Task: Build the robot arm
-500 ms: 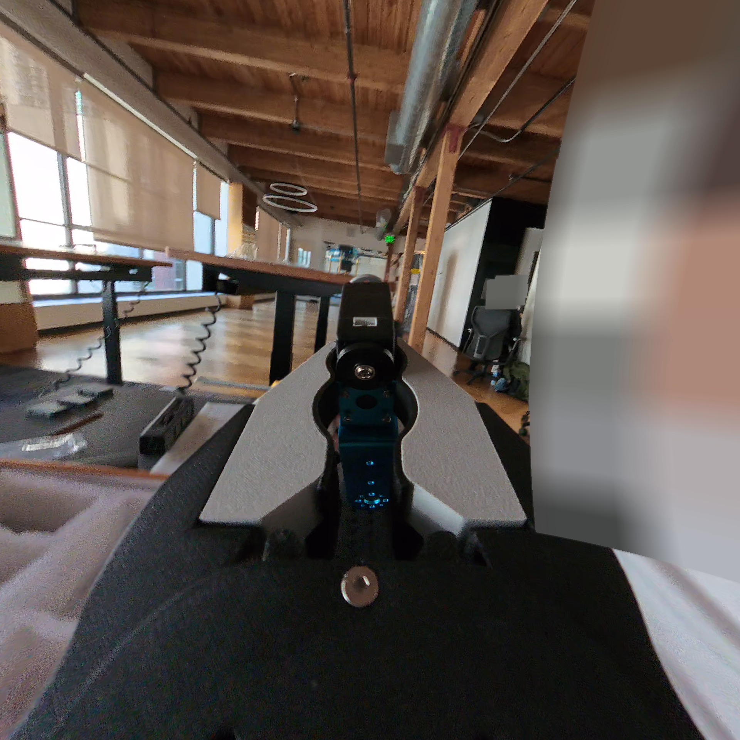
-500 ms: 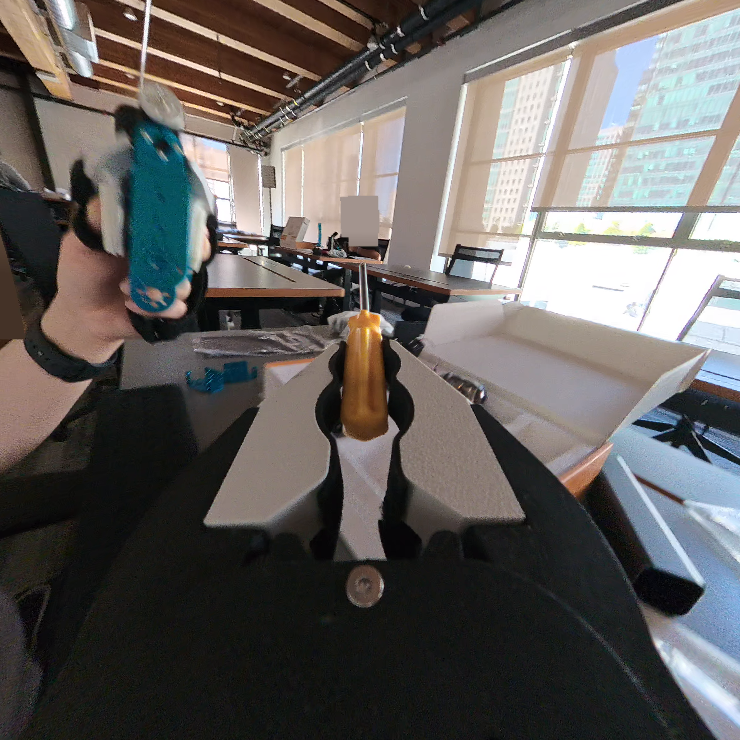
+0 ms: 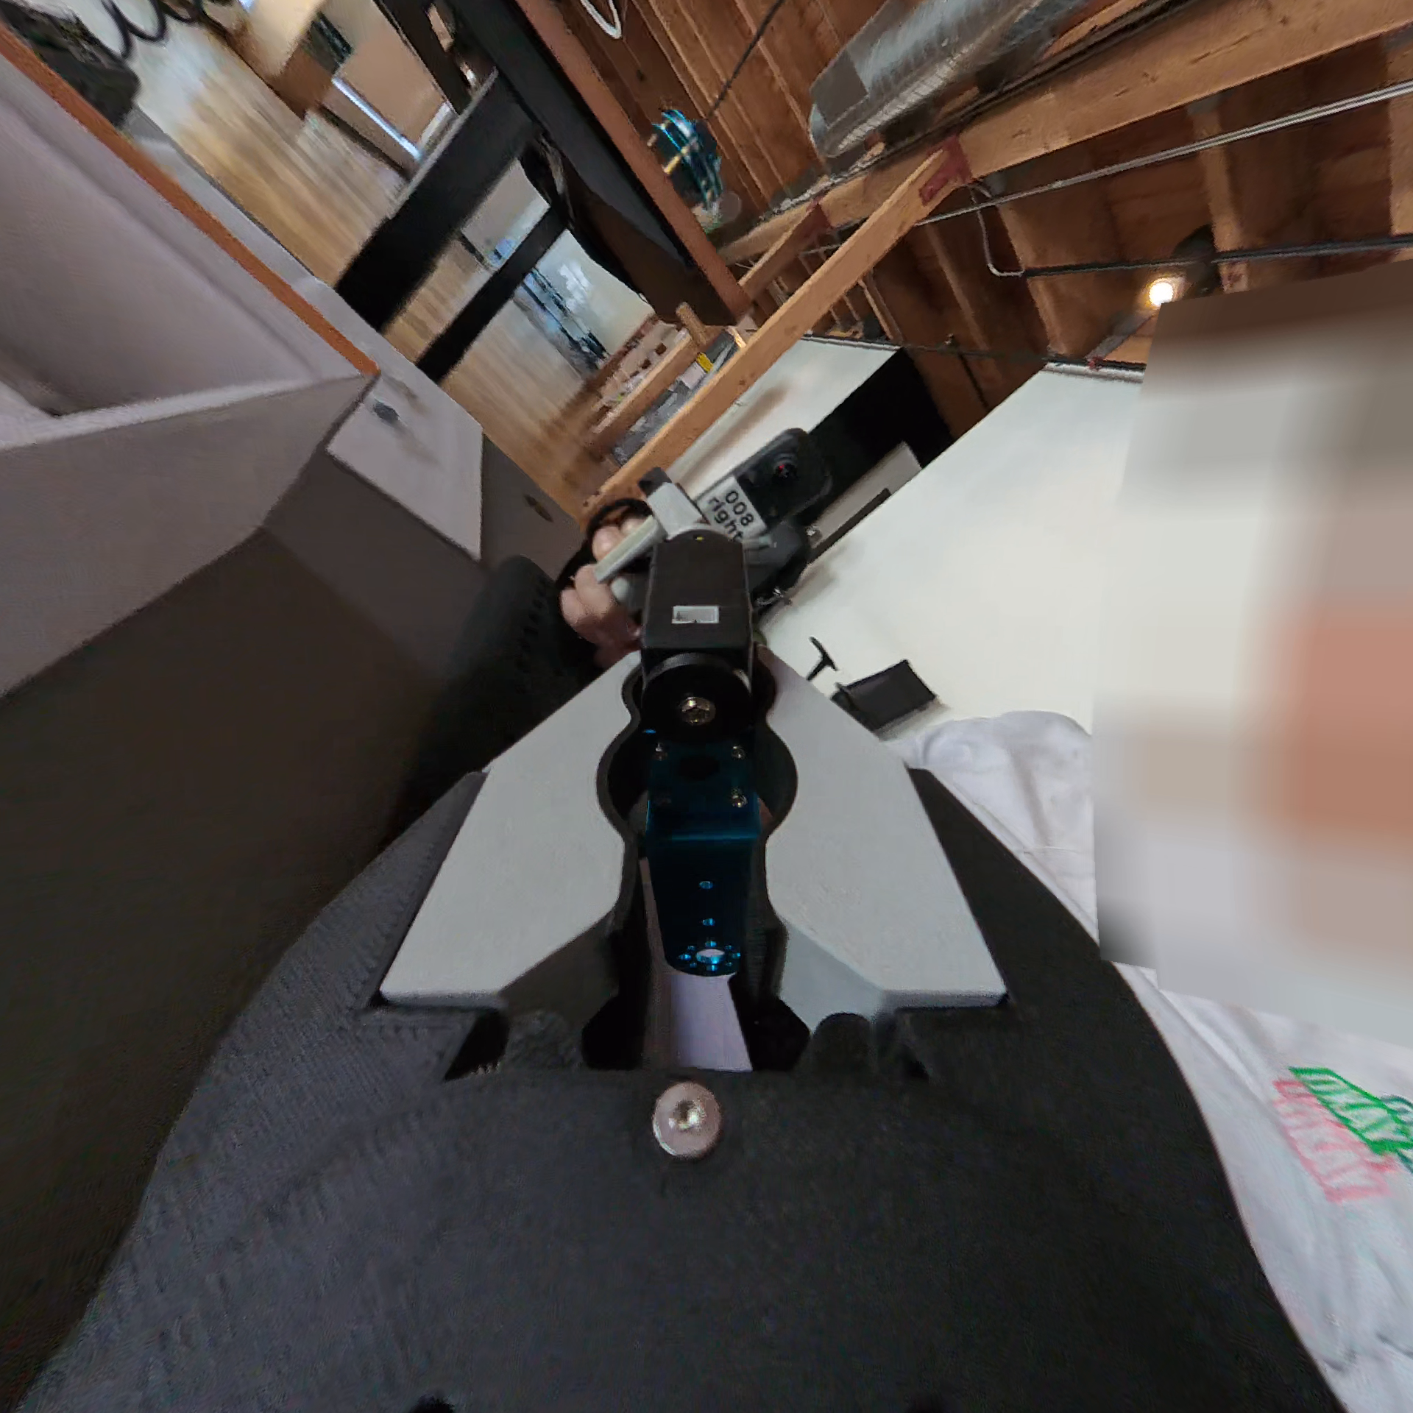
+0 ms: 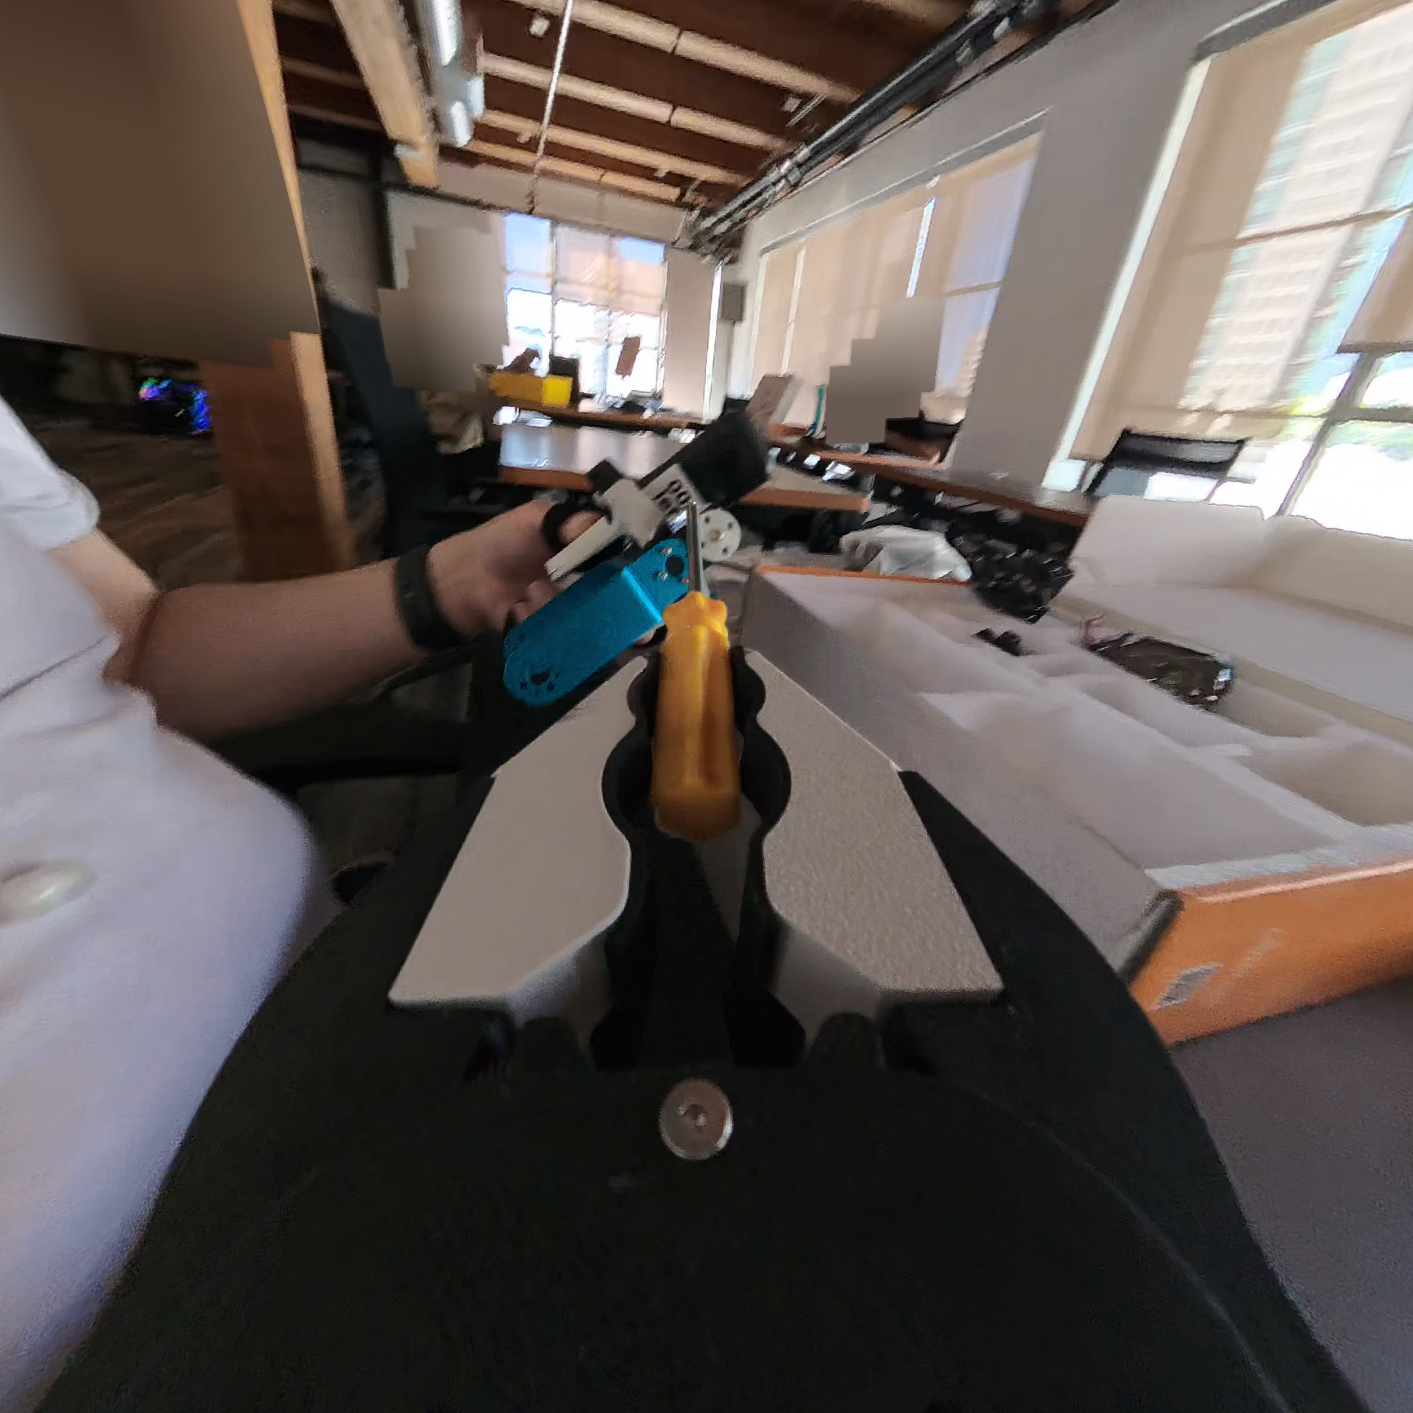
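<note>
The left gripper (image 3: 700,734) is pinching a servo assembly: a blue metal bracket (image 3: 703,849) sits clamped between its two grey fingers (image 3: 527,841), and a black servo motor (image 3: 694,612) with a round horn and screw juts out past the fingertips. In the right wrist view that same assembly appears up and to the left of centre, the blue bracket (image 4: 589,627) tilted with its rounded end low and to the left, carried by the person's hand (image 4: 489,566) with a dark band on the wrist. The right gripper (image 4: 696,726) is pressed onto a yellow-handled screwdriver (image 4: 696,726), the handle gripped between the grey fingers (image 4: 849,856) and the thin metal shaft (image 4: 692,547) pointing up and away; its tip lies against or just in front of the upper end of the blue bracket, though actual contact cannot be told. Both grippers are held in the air, just beside each other, with open air above them. To the right of the right gripper lies an open box (image 4: 1254,940) with an orange edge and white foam (image 4: 1070,734) compartments, its near corner close beside the right finger; dark small parts (image 4: 1162,669) rest in the farther pockets. The grey tabletop (image 4: 1315,1147) shows bare at the lower right. The person's white shirt (image 4: 115,803) closes off the left side in the right wrist view, and in the left wrist view the white shirt (image 3: 1147,1070) fills the lower right. The left wrist view is strongly tilted, with the box's wall (image 3: 153,459) at the upper left.
</note>
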Motion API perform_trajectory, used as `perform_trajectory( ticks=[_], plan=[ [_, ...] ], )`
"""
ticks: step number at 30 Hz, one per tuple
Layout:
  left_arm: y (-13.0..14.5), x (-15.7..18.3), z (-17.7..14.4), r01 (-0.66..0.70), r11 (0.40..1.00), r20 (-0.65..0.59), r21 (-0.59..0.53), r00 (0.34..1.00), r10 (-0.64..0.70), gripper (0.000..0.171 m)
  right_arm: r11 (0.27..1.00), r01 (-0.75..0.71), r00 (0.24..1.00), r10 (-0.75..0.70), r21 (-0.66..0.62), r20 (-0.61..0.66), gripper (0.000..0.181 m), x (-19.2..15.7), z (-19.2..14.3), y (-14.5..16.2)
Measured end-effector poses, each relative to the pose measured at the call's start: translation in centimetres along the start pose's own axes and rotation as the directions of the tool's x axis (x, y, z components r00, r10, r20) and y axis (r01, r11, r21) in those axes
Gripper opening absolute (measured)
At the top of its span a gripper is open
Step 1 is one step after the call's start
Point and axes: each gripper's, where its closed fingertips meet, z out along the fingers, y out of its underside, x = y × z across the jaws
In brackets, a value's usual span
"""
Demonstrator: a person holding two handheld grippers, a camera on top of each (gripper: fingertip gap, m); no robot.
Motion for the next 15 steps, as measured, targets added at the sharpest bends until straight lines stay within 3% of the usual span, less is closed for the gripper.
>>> perform_trajectory(
  ticks=[7, 11, 15],
  plan=[
    [1.0, -1.8, -4.6, 0.154, 0.987, 0.024, 0.038, 0.988, -0.155, 0.021, 0.982, 0.116, 0.986, -0.097, -0.149, 0.134, 0.017, -0.9, 3.5, 2.3],
    [2.8, -2.8, -5.9, 0.2, 0.979, 0.125, -0.045, 0.973, -0.193, 0.021, 0.965, 0.214, 0.965, -0.185, -0.15, 0.184, 0.017, -0.6, 4.8, 2.5],
    [3.1, -2.8, -6.1, 0.273, 0.961, 0.094, -0.046, 0.959, -0.268, 0.02, 0.935, 0.299, 0.944, -0.26, -0.19, 0.205, 0.017, -0.5, 5.0, 4.1]
  ],
)
